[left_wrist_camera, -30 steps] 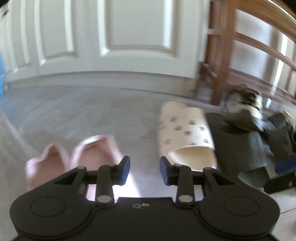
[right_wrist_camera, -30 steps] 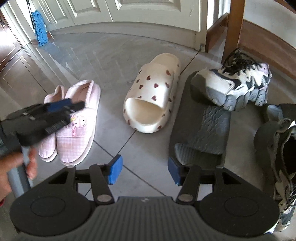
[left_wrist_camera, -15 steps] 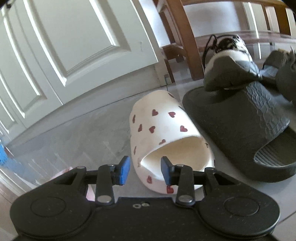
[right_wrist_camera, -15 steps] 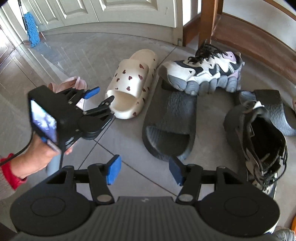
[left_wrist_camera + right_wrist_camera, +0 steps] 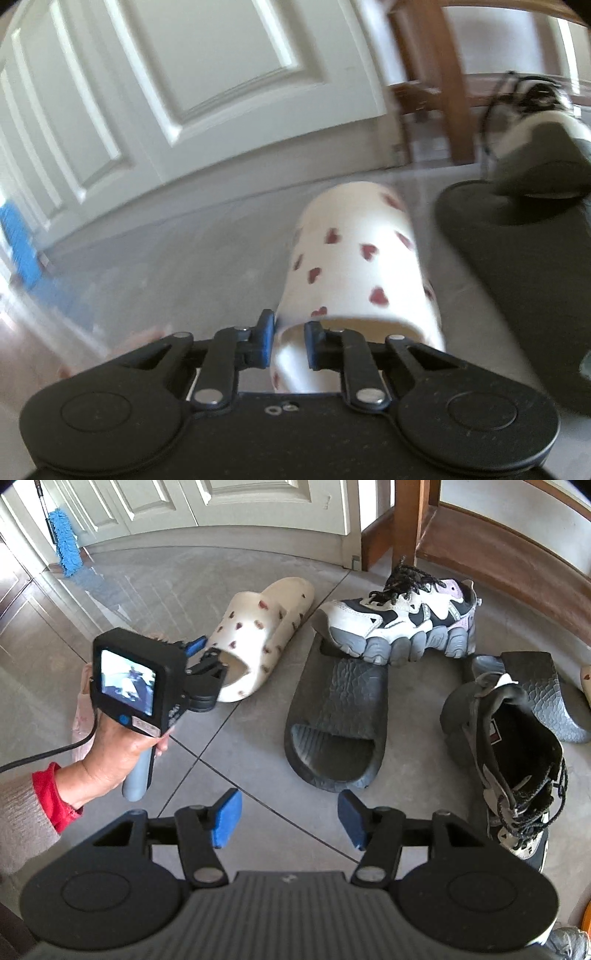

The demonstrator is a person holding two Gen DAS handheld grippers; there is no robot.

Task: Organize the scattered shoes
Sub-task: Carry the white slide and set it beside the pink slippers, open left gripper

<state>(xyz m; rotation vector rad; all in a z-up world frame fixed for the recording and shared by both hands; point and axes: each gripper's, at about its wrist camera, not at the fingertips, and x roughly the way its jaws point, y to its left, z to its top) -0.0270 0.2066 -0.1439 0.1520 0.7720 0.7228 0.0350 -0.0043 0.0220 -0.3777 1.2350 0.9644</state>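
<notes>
Gripping the cream heart-print slide (image 5: 354,273) is the step in hand: the left gripper (image 5: 289,341) has its fingers (image 5: 266,341) pinched on the strap's edge, one blue pad outside the strap and the other inside the foot opening. The jaws have just been closing, with that edge between them. The slide lies on the floor, running straight ahead of the fingers, its toe toward the white door (image 5: 207,92). The dark slide (image 5: 517,254) sits off to the fingers' right, with the sneaker (image 5: 402,624) resting on its far end.

The next move, as I judge it, is a lift and carry toward wherever its mate or a tidy row belongs; the grip takes only a thin edge, so the soft strap may flex or twist out.

The right gripper (image 5: 288,819) hangs over bare floor, fingers spread, nothing between them.

A second ago the left fingers were apart and short of the slide, pink slippers below them; now they are at it and shut on it.
</notes>
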